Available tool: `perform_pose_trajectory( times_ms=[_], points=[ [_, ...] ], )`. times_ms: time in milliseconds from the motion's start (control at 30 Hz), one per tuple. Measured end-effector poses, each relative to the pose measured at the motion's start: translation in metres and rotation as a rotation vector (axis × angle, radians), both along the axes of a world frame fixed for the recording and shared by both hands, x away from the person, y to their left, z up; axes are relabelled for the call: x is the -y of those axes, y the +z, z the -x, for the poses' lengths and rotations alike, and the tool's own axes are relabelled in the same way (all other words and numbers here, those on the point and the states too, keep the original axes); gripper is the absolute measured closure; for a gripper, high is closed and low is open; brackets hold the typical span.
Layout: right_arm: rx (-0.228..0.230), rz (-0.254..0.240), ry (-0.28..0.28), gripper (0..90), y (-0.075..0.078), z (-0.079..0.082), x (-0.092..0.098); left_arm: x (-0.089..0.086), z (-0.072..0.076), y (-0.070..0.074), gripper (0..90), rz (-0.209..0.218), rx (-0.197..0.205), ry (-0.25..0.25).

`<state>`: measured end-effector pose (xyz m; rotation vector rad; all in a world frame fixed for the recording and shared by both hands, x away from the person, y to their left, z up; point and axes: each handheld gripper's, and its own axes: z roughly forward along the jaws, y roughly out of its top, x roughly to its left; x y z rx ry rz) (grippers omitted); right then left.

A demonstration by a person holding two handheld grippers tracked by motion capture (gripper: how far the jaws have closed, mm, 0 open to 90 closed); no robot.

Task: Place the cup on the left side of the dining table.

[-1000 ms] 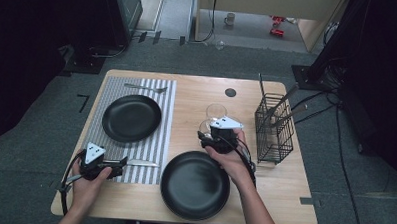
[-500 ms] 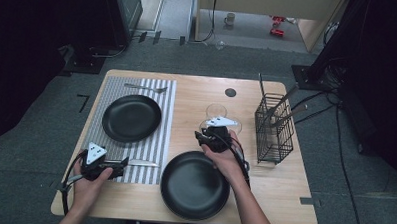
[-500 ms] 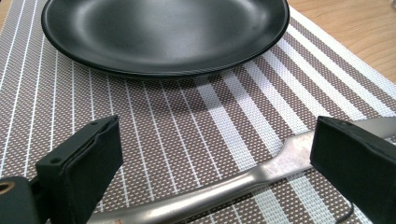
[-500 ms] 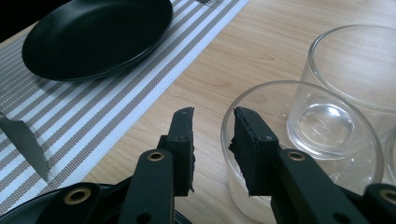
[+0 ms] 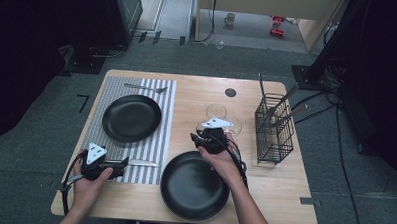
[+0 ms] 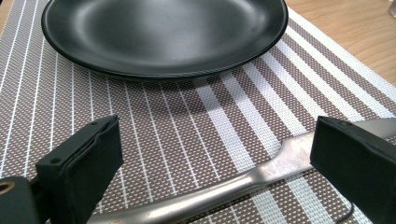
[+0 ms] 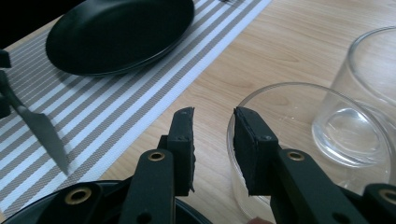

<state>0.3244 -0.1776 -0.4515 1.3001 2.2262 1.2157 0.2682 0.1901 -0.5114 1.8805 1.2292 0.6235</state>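
Two grippers work at the table (image 5: 283, 195). On the left, the left gripper (image 5: 123, 162) sits low on the striped mat (image 5: 158, 120), jaws wide and loose around the knife (image 6: 261, 175), near the front edge. A black plate (image 5: 131, 117) rests behind it. In the middle, the right gripper (image 7: 212, 142) has just closed its jaws over the rim of the near glass (image 7: 299, 116), one jaw inside; a thin gap shows there. A second glass (image 7: 373, 93) touches behind. A wire rack (image 5: 274, 127) stands right, with bare wood between.
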Motion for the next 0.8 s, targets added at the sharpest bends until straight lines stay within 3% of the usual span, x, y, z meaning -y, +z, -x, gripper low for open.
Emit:
perform_pose_trajectory(
  times_ms=[133, 233, 367, 500, 633, 800],
  points=[
    [0.002, -0.001, 0.042, 66.3, 0.0, 0.003, -0.003, 0.0, 0.0, 0.0, 2.4, 0.0, 0.0, -0.001],
    [0.002, -0.016, 0.061, 59.1, 0.002, 0.004, 0.0, 0.0, 0.0, 0.0, 2.4, 0.0, 0.001, 0.001],
    [0.037, -0.026, 0.037, 46.1, 0.008, 0.006, 0.01, -0.001, 0.0, 0.0, 2.4, 0.002, 0.001, 0.003],
    [0.068, -0.001, 0.004, 26.6, 0.011, 0.007, 0.017, 0.0, 0.0, 0.001, 2.4, -0.001, 0.002, 0.0],
    [0.09, 0.023, -0.016, 17.7, 0.011, 0.006, 0.02, 0.001, 0.0, 0.001, 2.4, -0.002, 0.001, 0.0],
    [0.088, 0.056, -0.037, 15.3, 0.005, 0.002, 0.02, 0.002, 0.0, 0.0, 2.4, -0.008, 0.001, 0.002]
  ],
)
